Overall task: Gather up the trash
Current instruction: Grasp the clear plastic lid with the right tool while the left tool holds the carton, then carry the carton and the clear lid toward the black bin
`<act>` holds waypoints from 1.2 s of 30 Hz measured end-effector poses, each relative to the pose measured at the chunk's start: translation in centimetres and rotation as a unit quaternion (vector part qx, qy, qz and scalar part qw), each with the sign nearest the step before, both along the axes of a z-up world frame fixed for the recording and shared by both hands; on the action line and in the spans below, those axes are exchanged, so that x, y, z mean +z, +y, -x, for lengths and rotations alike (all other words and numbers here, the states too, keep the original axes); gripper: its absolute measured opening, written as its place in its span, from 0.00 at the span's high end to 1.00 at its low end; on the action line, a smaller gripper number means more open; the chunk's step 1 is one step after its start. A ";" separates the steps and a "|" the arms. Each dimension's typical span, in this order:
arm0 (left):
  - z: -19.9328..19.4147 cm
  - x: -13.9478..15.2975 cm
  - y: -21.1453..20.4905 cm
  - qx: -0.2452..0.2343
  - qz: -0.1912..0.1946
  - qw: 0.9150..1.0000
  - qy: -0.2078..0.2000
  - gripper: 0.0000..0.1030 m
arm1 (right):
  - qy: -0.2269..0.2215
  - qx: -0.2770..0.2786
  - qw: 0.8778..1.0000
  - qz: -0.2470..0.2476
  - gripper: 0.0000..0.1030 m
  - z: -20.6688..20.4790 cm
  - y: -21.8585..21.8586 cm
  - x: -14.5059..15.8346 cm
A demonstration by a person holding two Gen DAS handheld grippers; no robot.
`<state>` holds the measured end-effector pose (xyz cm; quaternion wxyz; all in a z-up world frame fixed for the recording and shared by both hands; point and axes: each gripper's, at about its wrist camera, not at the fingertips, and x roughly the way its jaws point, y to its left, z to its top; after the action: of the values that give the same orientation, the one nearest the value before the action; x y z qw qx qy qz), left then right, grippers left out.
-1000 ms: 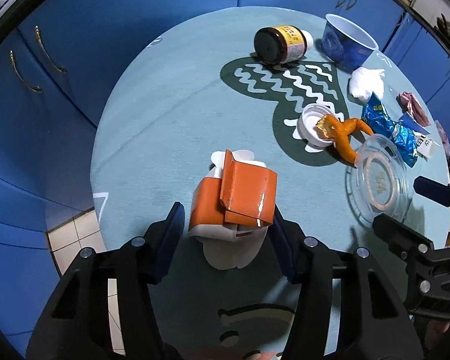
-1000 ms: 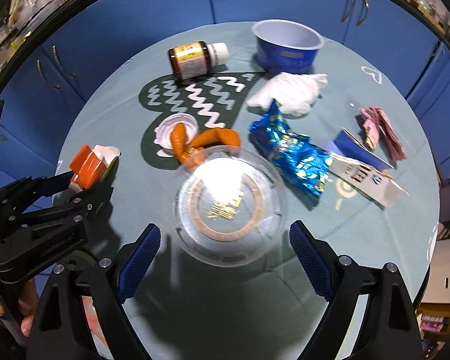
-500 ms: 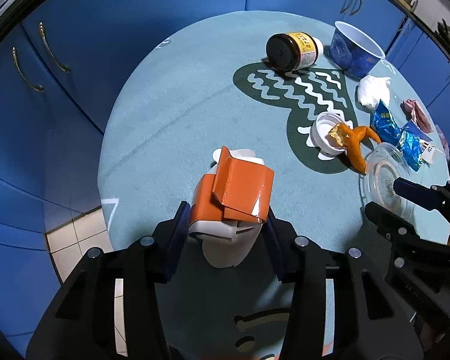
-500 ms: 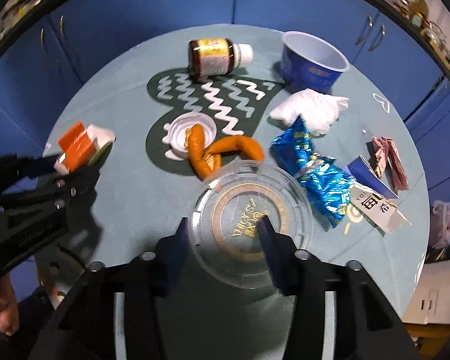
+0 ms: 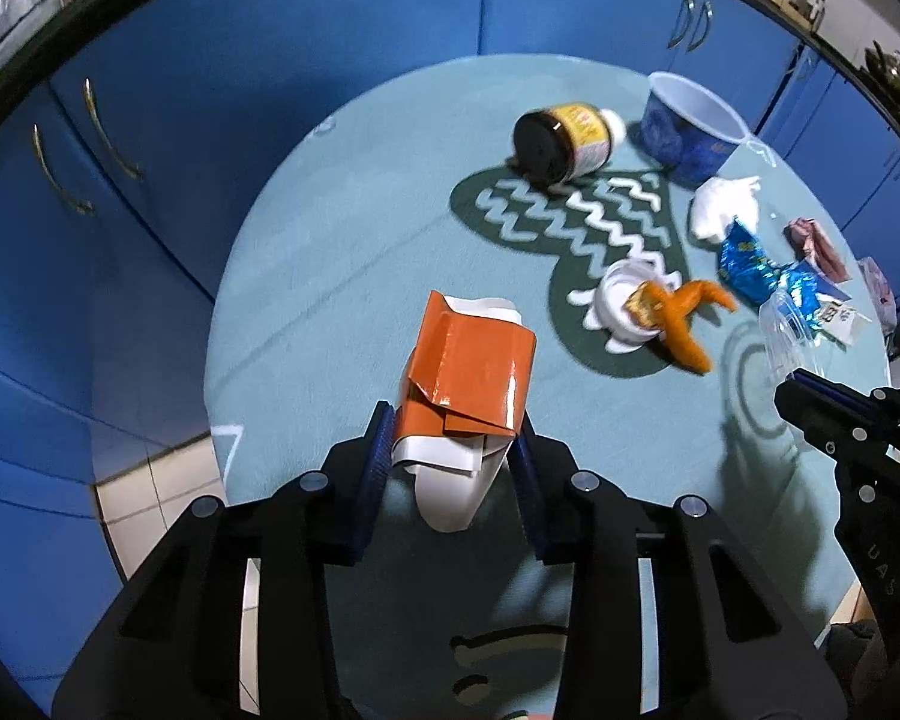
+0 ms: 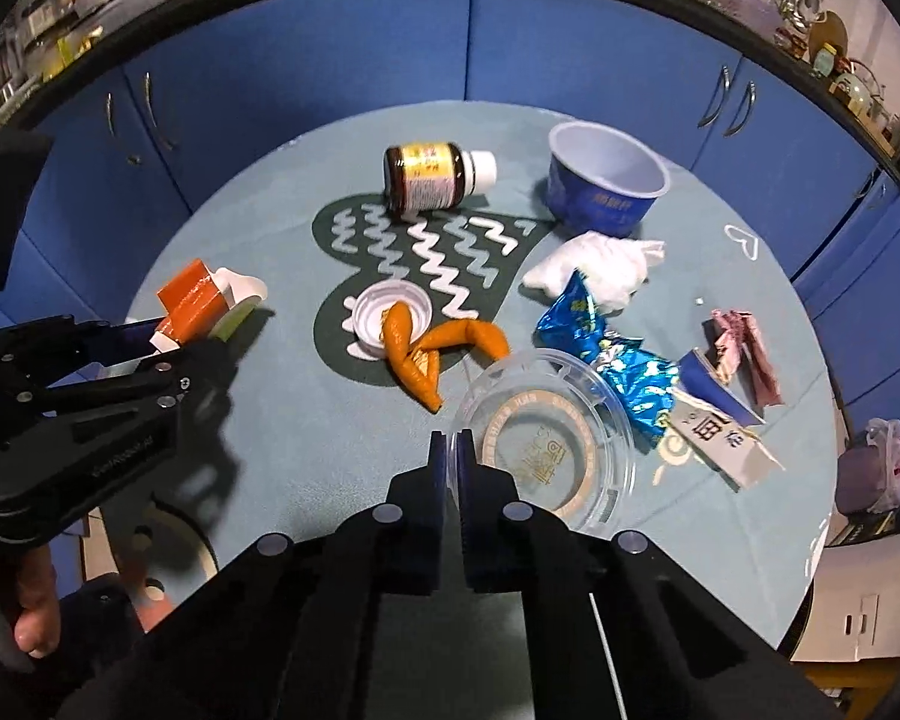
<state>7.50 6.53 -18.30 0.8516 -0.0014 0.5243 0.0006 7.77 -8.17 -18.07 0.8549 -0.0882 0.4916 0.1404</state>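
Note:
My left gripper (image 5: 453, 450) is shut on an orange and white carton (image 5: 468, 372) and holds it above the round teal table (image 5: 342, 276); the carton also shows in the right wrist view (image 6: 192, 306). My right gripper (image 6: 452, 450) is shut on the rim of a clear plastic lid (image 6: 546, 438), lifted and tilted off the table; the lid's edge shows in the left wrist view (image 5: 792, 324). Orange peel (image 6: 432, 348) lies by a white cap (image 6: 384, 315). A blue foil wrapper (image 6: 606, 354) and a white tissue (image 6: 600, 264) lie to the right.
A brown bottle (image 6: 432, 177) lies on its side at the back. A blue paper bowl (image 6: 606, 180) stands beside it. A torn blue and white box (image 6: 720, 426) and pink scraps (image 6: 744, 354) lie at the right. Blue cabinets (image 5: 150, 120) surround the table.
Both grippers closed: the left onto the carton, the right onto the lid's rim. Both items have risen off the table, and the lid now tilts.

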 end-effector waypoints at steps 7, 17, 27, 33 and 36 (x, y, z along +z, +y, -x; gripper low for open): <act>0.1 1.9 -1.8 -0.011 -0.003 1.000 -0.023 0.62 | -0.021 -0.010 1.000 -0.017 0.96 1.4 -1.5 2.3; -0.1 4.4 -5.4 -0.041 -0.010 0.998 -0.053 0.62 | -0.056 -0.033 0.997 -0.033 0.96 1.7 -4.3 4.8; -1.5 6.6 -9.3 -0.071 -0.016 0.994 -0.079 0.62 | -0.083 -0.069 0.993 -0.047 0.96 1.4 -8.3 6.4; -2.0 7.3 -12.2 -0.097 -0.021 0.991 -0.087 0.62 | -0.092 -0.095 0.990 -0.054 0.96 1.5 -11.0 6.8; -2.2 7.8 -13.7 -0.108 -0.025 0.990 -0.092 0.62 | -0.098 -0.106 0.988 -0.055 0.96 1.7 -12.2 7.0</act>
<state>9.65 -7.21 -10.55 0.8910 0.0762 0.4406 -0.0780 6.05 -20.42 -11.04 0.9124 -0.0016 0.4040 0.0660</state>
